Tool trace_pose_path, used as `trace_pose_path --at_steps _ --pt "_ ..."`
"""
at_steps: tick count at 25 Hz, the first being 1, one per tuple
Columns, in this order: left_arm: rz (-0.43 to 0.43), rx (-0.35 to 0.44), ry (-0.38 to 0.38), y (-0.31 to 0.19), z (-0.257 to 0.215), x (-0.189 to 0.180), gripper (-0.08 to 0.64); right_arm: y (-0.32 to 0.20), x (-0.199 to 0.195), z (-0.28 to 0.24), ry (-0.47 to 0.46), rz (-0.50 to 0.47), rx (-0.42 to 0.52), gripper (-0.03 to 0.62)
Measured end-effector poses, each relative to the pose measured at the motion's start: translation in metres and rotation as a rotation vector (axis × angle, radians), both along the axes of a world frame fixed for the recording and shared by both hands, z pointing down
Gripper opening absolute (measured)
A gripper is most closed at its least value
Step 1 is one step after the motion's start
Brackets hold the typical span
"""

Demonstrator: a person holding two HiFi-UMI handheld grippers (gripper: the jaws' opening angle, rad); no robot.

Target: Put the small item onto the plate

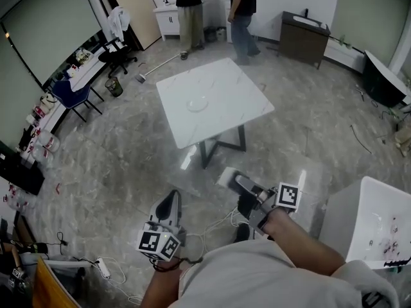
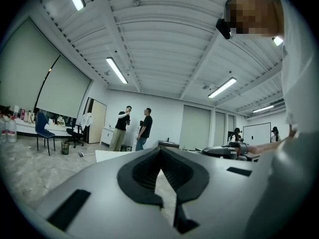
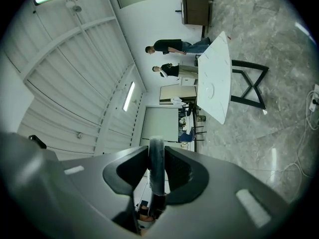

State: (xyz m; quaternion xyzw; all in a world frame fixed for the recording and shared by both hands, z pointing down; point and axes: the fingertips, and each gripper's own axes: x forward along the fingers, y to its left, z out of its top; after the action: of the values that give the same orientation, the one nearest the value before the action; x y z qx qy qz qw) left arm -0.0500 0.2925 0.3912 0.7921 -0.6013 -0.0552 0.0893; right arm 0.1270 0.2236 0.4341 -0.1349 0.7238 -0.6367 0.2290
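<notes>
A clear plate [image 1: 197, 103] lies near the middle of the white marble table [image 1: 237, 88], far ahead of both grippers. My right gripper [image 1: 239, 181] is low over the floor, well short of the table. In the right gripper view it [image 3: 156, 147] is shut on a small grey, thin, rounded item [image 3: 155, 171] standing edge-on between the pads; the plate [image 3: 212, 89] and table [image 3: 219, 59] show far off. My left gripper [image 1: 171, 197] is held to the left at the same distance. Its jaws [image 2: 160, 151] meet at the tips with nothing between them.
Two people [image 1: 189, 11] stand beyond the table near a dark cabinet [image 1: 303, 37]. Office chairs [image 1: 77, 98] and cluttered desks line the left wall. A white table [image 1: 379, 226] stands at my right. A power strip [image 1: 103, 268] and cables lie on the floor near my feet.
</notes>
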Motion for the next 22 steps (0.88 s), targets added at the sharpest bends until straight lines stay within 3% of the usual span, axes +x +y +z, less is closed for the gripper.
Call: trace_pose_path --at_steps 5,11,22 --pt "-0.014 0.010 -0.015 -0.066 -0.003 0.030 0.005 -0.069 0.025 -0.003 -0.019 -0.029 0.011 0.097" --pt "-0.018 0.002 -0.034 -0.115 -0.003 0.052 0.005 -0.116 0.047 -0.006 -0.036 -0.028 0.007 0.097" --pt "0.025 -0.017 0.031 -0.201 0.021 0.043 0.005 -0.180 0.042 0.003 -0.002 0.006 -0.011 0.097"
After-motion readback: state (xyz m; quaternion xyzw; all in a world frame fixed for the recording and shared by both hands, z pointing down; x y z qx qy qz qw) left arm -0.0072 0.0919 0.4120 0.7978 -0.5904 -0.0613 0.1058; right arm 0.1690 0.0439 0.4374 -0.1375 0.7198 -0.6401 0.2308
